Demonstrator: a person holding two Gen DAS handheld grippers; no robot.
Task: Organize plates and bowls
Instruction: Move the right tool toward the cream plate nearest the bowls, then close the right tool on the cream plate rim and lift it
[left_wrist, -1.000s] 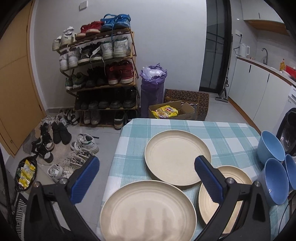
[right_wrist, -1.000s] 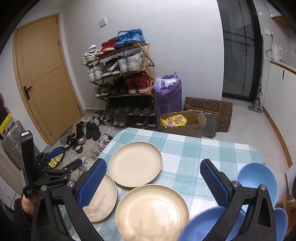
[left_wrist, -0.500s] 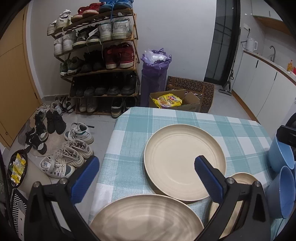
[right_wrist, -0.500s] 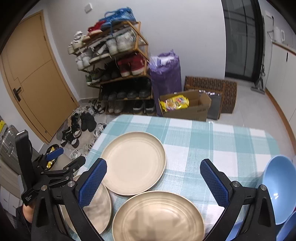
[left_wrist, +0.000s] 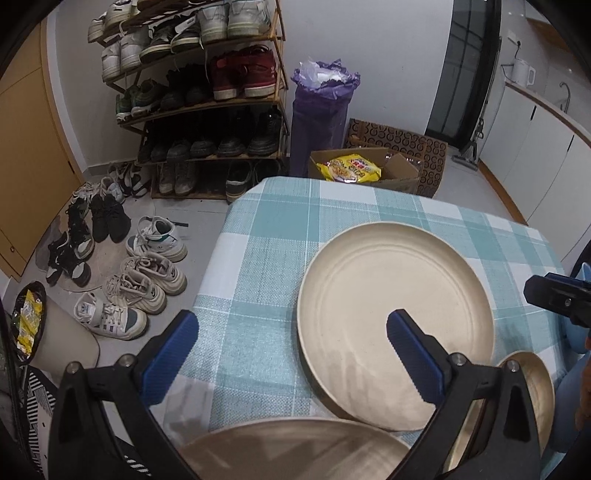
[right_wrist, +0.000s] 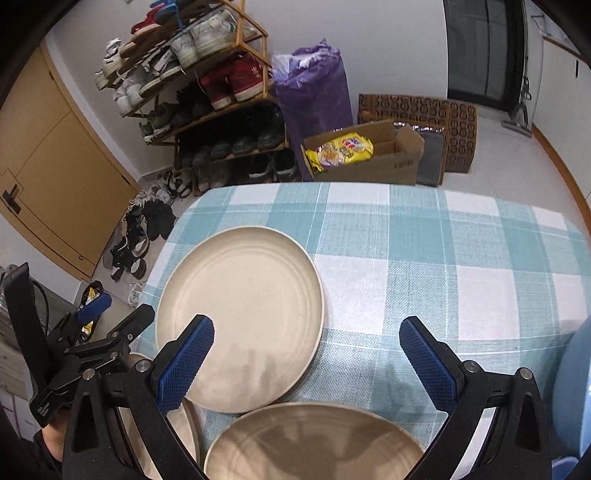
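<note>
I am holding both the left hand-held gripper (left_wrist: 291, 347) and the right hand-held gripper (right_wrist: 306, 354) wide open and empty over three unstacked beige plates (right_wrist: 240, 314) spreading along the counter's (right_wrist: 424, 258) near edge, so stacking is not yet starting.

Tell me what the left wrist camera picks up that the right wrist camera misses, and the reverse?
Only the left wrist view shows the white electric kettle on the kitchen counter and the white sneakers on the floor. Only the right wrist view shows the black door handle and the left gripper from outside, jaws apart. Both show the large round beige plate, checked teal tablecloth, wooden shoe rack and purple bag.
</note>
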